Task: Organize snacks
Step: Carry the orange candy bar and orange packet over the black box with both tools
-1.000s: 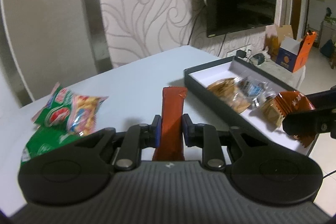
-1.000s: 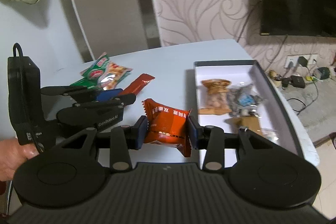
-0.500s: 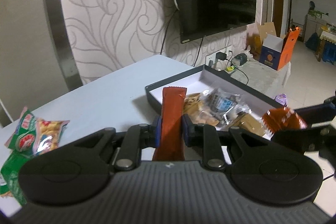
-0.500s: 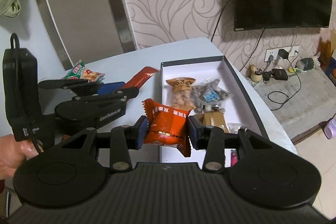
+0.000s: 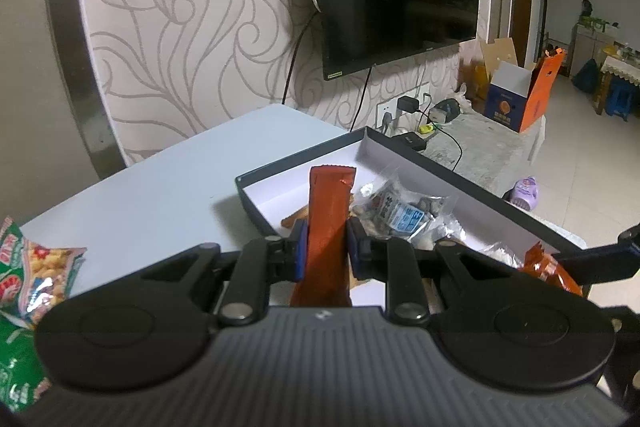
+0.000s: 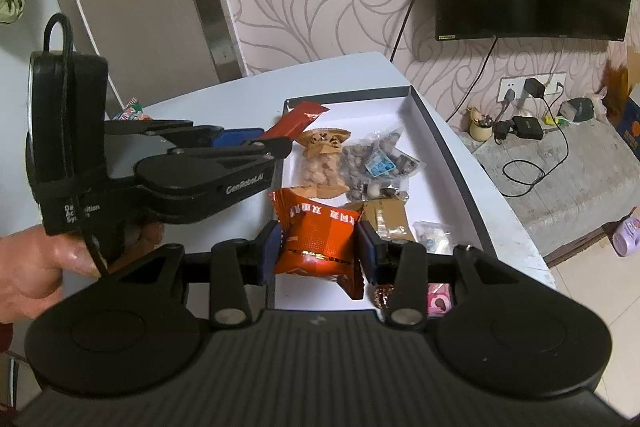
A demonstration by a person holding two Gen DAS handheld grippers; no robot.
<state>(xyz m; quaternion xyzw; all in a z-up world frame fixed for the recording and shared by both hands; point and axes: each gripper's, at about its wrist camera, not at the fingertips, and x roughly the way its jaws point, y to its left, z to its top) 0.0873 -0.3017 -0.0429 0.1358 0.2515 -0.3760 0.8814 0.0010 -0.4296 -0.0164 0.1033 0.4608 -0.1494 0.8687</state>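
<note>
Two views, left wrist first: left gripper (image 5: pixel 327 250) is clamped on a long red stick packet (image 5: pixel 329 227) standing upright between its blue pads, packet tip over the near-left corner of the dark-walled white tray (image 5: pixel 460 183), with a clear bag of dark nuts (image 5: pixel 404 215) just right of it in the tray and green-and-red peanut packets (image 5: pixel 36 275) well apart on the white table (image 5: pixel 160 187) at far left. Right wrist: right gripper (image 6: pixel 319 251) is closed on a square red snack packet (image 6: pixel 316 239), held above the tray's near half, just in front of the bag of pale nuts (image 6: pixel 323 167) and a brown packet (image 6: pixel 386 221); the left gripper comes in from the left with the stick packet's end poking over the tray's left wall.
</note>
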